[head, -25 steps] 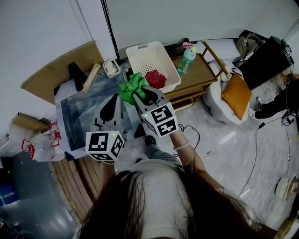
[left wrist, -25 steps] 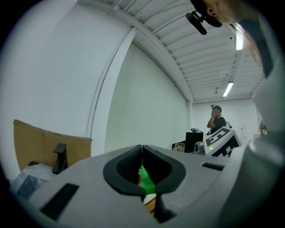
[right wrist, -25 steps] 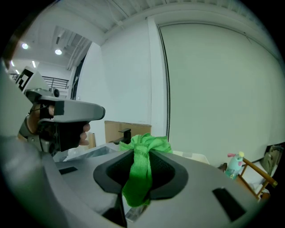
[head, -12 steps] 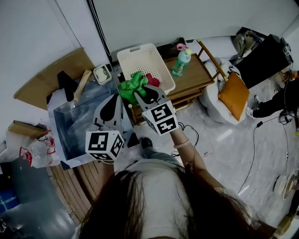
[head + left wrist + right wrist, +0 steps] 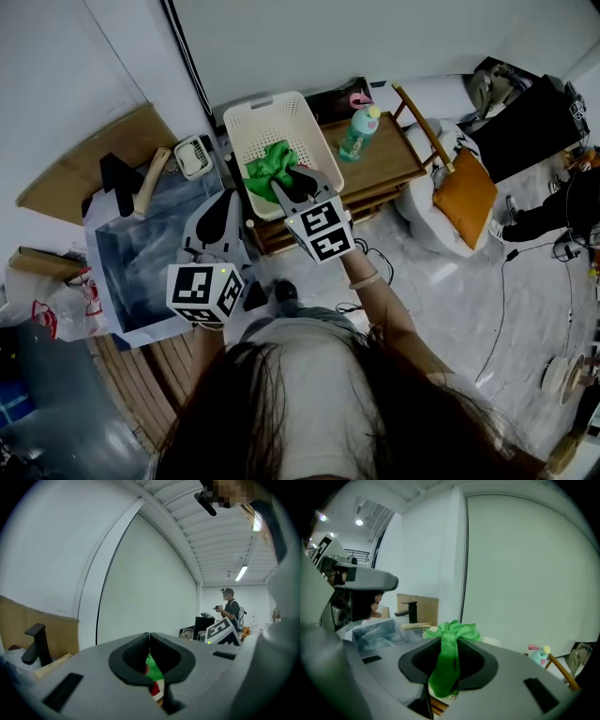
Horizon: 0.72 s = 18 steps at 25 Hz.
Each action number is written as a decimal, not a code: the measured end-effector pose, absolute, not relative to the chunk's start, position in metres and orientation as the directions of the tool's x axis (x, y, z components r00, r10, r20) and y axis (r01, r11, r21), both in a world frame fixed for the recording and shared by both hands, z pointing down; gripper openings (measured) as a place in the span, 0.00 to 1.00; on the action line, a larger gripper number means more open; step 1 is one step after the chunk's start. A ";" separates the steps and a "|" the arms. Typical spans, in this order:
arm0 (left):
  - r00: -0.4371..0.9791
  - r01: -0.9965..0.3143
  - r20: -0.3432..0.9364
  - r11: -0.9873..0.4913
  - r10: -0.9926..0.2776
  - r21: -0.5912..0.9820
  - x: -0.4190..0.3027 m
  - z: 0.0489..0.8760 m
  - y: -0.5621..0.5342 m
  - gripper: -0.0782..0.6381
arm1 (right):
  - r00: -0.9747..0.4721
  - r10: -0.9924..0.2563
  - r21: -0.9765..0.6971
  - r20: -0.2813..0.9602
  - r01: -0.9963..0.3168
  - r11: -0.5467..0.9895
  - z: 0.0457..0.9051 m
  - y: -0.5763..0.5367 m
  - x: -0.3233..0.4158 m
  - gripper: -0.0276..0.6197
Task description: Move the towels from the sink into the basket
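Pinching the green towel (image 5: 267, 165) at its tips, the right gripper (image 5: 287, 187) hangs over the white basket (image 5: 246, 114), towel directly above it, while the left gripper (image 5: 227, 199), jaws pressed together and empty, sits nearer the sink (image 5: 141, 262) at left.

A bright green towel (image 5: 445, 667) is hanging between the grey right gripper (image 5: 451, 640)'s black pads. Beyond it, the perforated basket (image 5: 251, 131) is showing white, and rightward a bottle (image 5: 359, 136) is showing teal, pink-capped.
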State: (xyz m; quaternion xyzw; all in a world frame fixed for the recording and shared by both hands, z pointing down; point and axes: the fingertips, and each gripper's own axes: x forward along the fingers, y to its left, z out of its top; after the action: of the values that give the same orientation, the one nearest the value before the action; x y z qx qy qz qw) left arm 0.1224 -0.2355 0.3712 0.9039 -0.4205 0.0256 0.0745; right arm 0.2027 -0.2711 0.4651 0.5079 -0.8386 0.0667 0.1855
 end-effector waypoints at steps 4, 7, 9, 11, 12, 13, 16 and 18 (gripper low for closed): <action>0.635 -0.772 0.118 -0.625 -0.763 0.116 0.127 0.377 -0.242 0.12 | -0.407 -0.815 0.105 0.413 -0.867 0.487 0.482 -0.287 0.216 0.23; 0.628 -0.778 0.126 -0.618 -0.768 0.115 0.129 0.379 -0.247 0.12 | -0.403 -0.802 0.122 0.440 -0.858 0.499 0.495 -0.301 0.223 0.23; 0.621 -0.784 0.133 -0.611 -0.772 0.114 0.129 0.381 -0.249 0.12 | -0.398 -0.792 0.134 0.462 -0.852 0.506 0.504 -0.309 0.227 0.23; 0.613 -0.790 0.139 -0.603 -0.777 0.113 0.127 0.383 -0.250 0.12 | -0.386 -0.778 0.149 0.495 -0.845 0.514 0.517 -0.315 0.231 0.23; 0.609 -0.793 0.142 -0.599 -0.780 0.112 0.125 0.384 -0.251 0.12 | -0.382 -0.770 0.157 0.510 -0.839 0.520 0.523 -0.318 0.232 0.23; 0.605 -0.796 0.145 -0.595 -0.783 0.111 0.124 0.385 -0.251 0.12 | -0.381 -0.763 0.164 0.523 -0.833 0.529 0.529 -0.321 0.232 0.23; 0.596 -0.803 0.153 -0.586 -0.789 0.104 0.121 0.387 -0.251 0.12 | -0.379 -0.736 0.180 0.561 -0.812 0.556 0.548 -0.331 0.232 0.23; 0.590 -0.807 0.156 -0.582 -0.792 0.101 0.120 0.388 -0.251 0.12 | -0.373 -0.713 0.189 0.593 -0.797 0.574 0.562 -0.337 0.232 0.23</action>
State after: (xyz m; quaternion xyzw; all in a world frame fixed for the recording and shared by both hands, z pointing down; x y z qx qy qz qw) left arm 0.1196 -0.2513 0.3878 0.8880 -0.4502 0.0470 0.0808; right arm 0.2315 -0.3373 0.5617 0.4571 -0.8260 0.0646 0.3235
